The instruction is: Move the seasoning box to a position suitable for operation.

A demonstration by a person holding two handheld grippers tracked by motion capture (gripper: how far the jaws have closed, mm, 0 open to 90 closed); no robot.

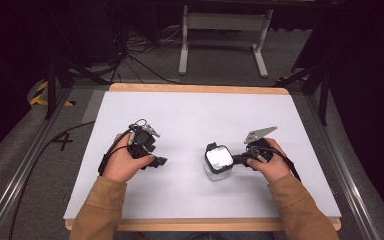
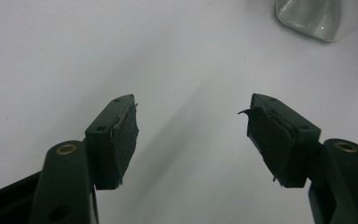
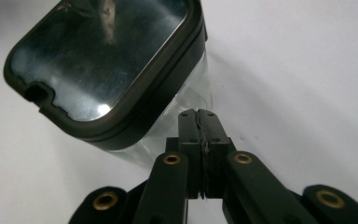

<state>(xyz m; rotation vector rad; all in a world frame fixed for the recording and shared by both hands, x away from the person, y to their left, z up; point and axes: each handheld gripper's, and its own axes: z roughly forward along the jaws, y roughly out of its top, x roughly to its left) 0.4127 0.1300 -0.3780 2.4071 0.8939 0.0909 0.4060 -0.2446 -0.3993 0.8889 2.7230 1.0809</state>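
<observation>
A clear square jar [image 1: 215,172] with a black-rimmed, shiny lid [image 1: 218,158] stands on the white tabletop [image 1: 190,120], right of centre. My right gripper [image 1: 236,159] is shut with nothing between its pads, and its tips sit right against the jar's side just under the lid rim [image 3: 135,126]. The right gripper view shows the closed tips [image 3: 200,116] beside the jar's clear wall [image 3: 193,95]. My left gripper [image 1: 159,161] rests low on the table to the left, open and empty, pointing toward the jar. The left gripper view shows its spread jaws [image 2: 193,112], with the jar's base [image 2: 312,18] farther off.
The tabletop has a wooden border [image 1: 195,88]. Metal rails [image 1: 25,165] run along both sides. Beyond the far edge stand a white metal frame [image 1: 225,30] and loose cables [image 1: 140,55] on the floor. A dark curtain [image 1: 370,75] hangs at the right.
</observation>
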